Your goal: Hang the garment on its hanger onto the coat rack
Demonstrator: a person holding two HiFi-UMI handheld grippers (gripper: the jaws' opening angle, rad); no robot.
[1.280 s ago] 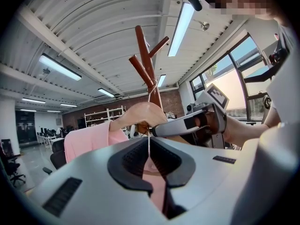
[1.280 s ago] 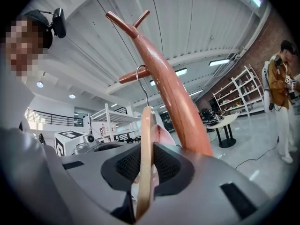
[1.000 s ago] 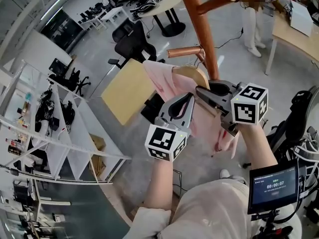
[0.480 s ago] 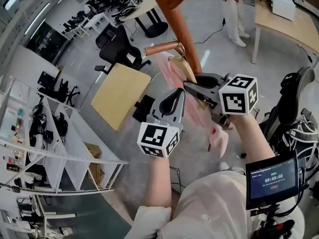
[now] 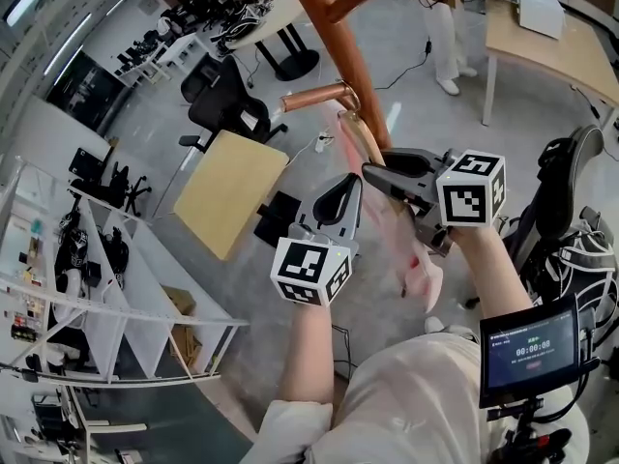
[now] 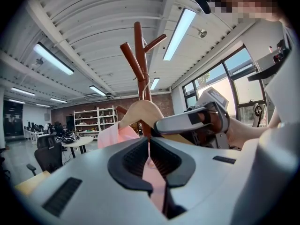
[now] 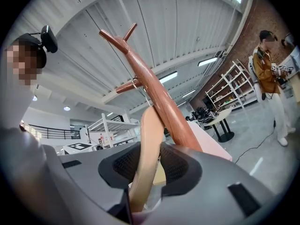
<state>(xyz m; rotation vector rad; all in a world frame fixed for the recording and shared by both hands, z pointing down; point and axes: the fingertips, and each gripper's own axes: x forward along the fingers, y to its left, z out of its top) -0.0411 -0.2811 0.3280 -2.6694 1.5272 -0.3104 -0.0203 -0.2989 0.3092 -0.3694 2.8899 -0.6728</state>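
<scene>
The brown wooden coat rack [image 5: 338, 46] rises ahead, with a copper-coloured peg [image 5: 314, 96] sticking out to the left. A pale wooden hanger [image 5: 362, 139] carries a pink garment [image 5: 411, 259] that hangs down between my hands. My right gripper [image 5: 370, 171] is shut on the hanger [image 7: 145, 158], right beside the rack pole [image 7: 161, 107]. The hanger's metal hook [image 7: 136, 85] sits up by a peg [image 7: 123, 87]. My left gripper [image 5: 348, 187] is shut on a fold of the pink garment [image 6: 152, 172], just below the hanger [image 6: 140, 111].
A person [image 5: 440, 27] stands beyond the rack by a wooden desk [image 5: 556, 51]. A small wooden table [image 5: 230, 193] and an office chair [image 5: 224, 104] stand to the left below the peg. White shelving [image 5: 116, 288] fills the left side. A screen [image 5: 530, 348] sits at my right hip.
Both grippers have lifted the hanger and garment closer to the rack's pole and peg. The hanger has turned edge-on, and the garment now hangs narrower.
</scene>
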